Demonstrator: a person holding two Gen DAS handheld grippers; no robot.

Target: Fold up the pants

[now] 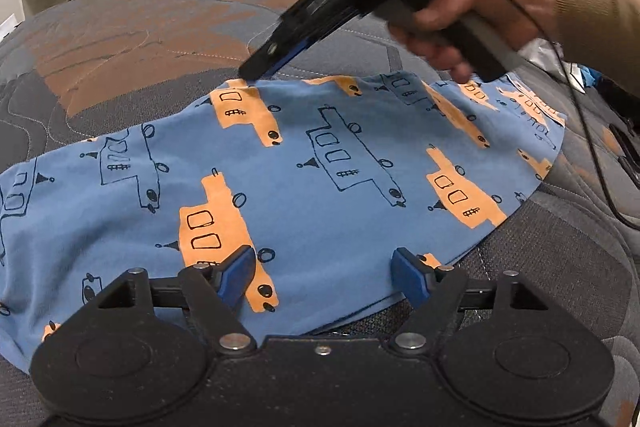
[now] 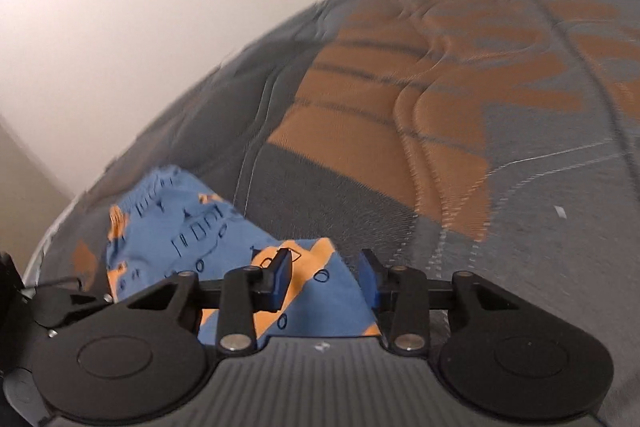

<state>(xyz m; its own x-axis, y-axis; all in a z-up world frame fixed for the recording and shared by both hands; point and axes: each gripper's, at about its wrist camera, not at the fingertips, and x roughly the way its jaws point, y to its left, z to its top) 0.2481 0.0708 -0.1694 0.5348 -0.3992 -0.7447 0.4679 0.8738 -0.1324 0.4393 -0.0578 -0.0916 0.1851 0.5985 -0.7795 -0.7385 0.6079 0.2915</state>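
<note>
Blue pants (image 1: pixel 304 163) with orange truck prints lie spread flat on the quilted mattress (image 1: pixel 152 39), ready for folding; your left gripper (image 1: pixel 324 277) hovers over the near edge, fingers spread wide, holding nothing; your right gripper (image 2: pixel 326 277) reaches the far edge, partly open around a raised corner, seemingly to lift it over

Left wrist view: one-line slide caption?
Open left gripper over blue pants on the bed; right gripper at far edge.
</note>
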